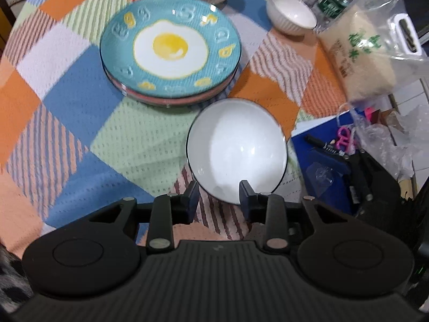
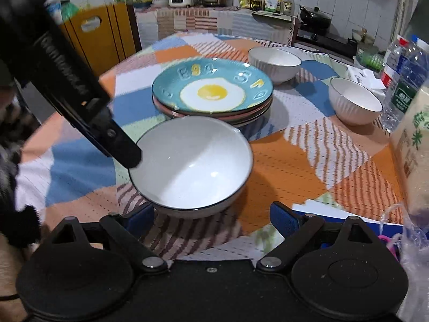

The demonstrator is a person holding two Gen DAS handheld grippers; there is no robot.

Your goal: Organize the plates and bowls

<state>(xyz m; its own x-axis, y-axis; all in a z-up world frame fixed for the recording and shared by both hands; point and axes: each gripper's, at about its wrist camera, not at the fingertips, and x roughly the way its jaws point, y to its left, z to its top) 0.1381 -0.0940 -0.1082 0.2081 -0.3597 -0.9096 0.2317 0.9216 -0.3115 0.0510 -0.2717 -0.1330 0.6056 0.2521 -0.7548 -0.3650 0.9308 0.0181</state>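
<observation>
A white bowl with a dark rim (image 1: 237, 150) is held tilted above the checked tablecloth by my left gripper (image 1: 219, 191), which is shut on its near rim. In the right wrist view the same bowl (image 2: 191, 161) hangs just ahead, with the left gripper's finger (image 2: 120, 147) on its left rim. My right gripper (image 2: 211, 216) is open and empty just below and in front of the bowl. A stack of plates topped by a blue fried-egg plate (image 1: 171, 48) (image 2: 213, 88) lies behind it. Two white ribbed bowls (image 2: 274, 63) (image 2: 354, 100) stand further back.
A clear bag of rice (image 1: 367, 51) and water bottles (image 2: 405, 80) stand at the table's right edge. A blue box with small clutter (image 1: 329, 150) sits at the right below the table edge. A kitchen counter (image 2: 214, 18) runs behind.
</observation>
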